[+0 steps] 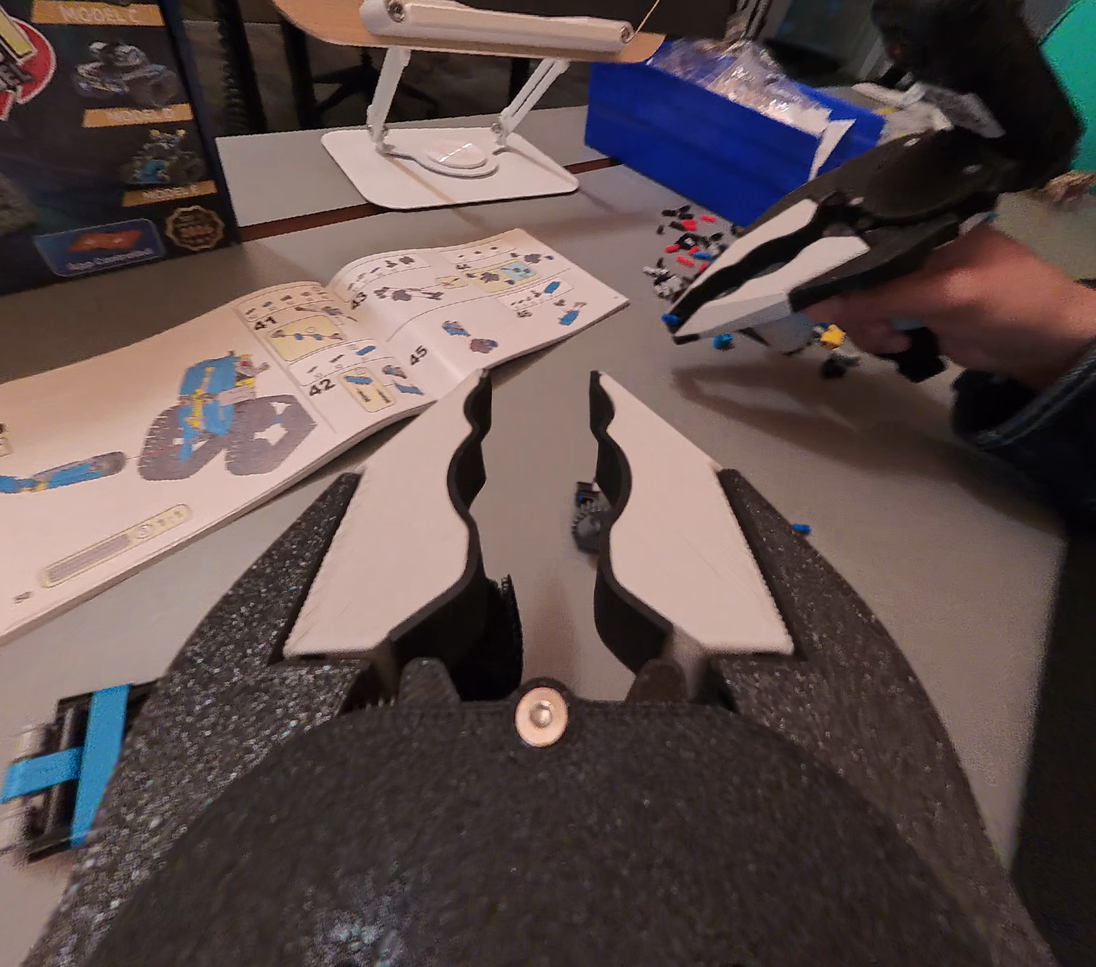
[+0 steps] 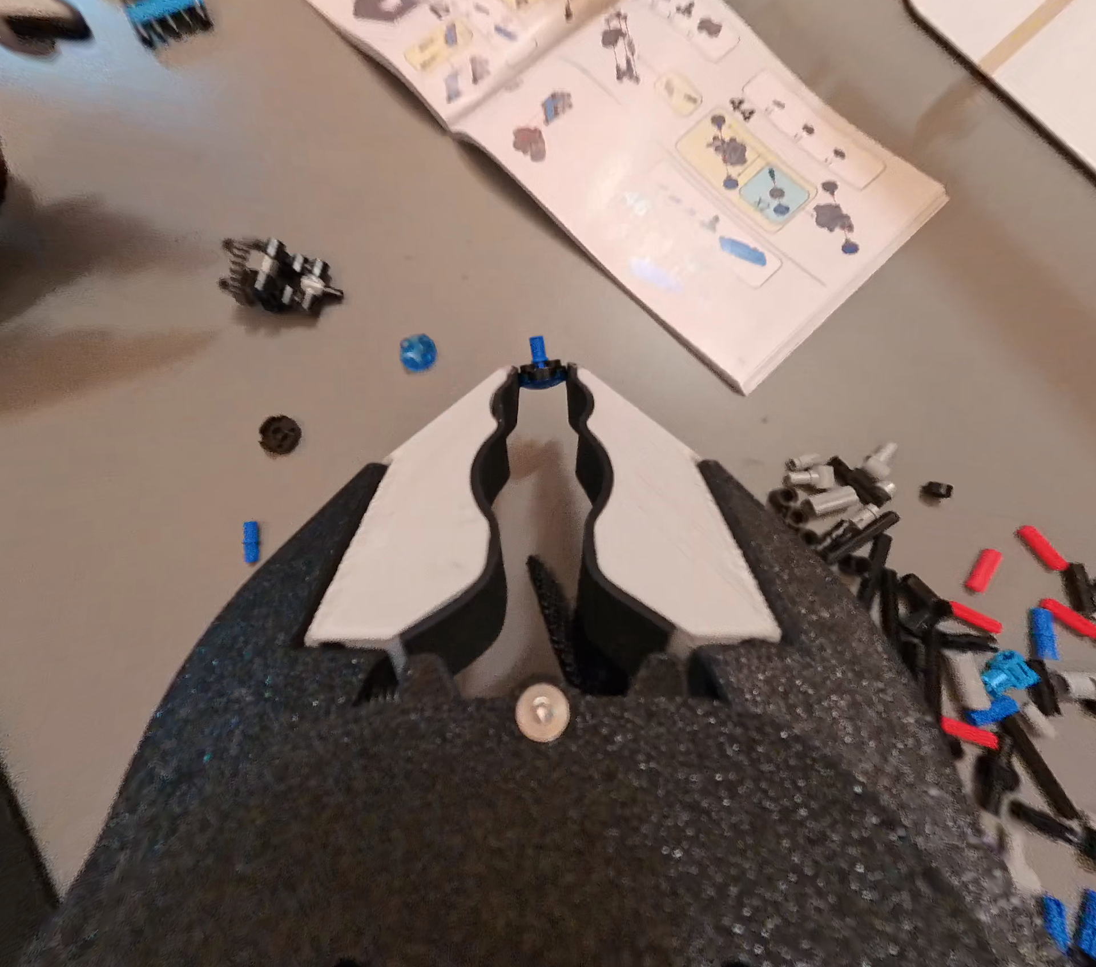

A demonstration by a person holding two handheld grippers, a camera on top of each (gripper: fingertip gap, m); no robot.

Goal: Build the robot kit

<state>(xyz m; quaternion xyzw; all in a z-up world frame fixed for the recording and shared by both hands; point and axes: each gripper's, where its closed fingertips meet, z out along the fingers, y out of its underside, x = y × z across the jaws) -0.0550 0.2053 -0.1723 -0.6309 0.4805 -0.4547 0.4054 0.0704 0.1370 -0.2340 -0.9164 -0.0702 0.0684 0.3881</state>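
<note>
My left gripper [image 1: 539, 381] is open and empty, held above the grey table beside an open instruction booklet [image 1: 296, 363]. A small black and grey gear assembly [image 1: 590, 514] lies on the table under its right finger. My right gripper [image 2: 541, 375] is shut on a small blue and black piece with a blue pin [image 2: 538, 364] at its fingertips, above the table. It also shows in the left wrist view [image 1: 676, 324], held by a hand. A clear blue round piece [image 2: 418, 352], a black round piece [image 2: 280, 433] and a black and grey assembly [image 2: 279, 274] lie to its left.
A pile of black, grey, red and blue pins [image 2: 949, 594] lies at the right. A white stand [image 1: 451, 167], a blue bin [image 1: 711, 132] and a printed box [image 1: 101, 78] stand at the back. A blue and black sub-build [image 2: 165, 4] lies far left. About 15 cm separates my left fingertips from my right.
</note>
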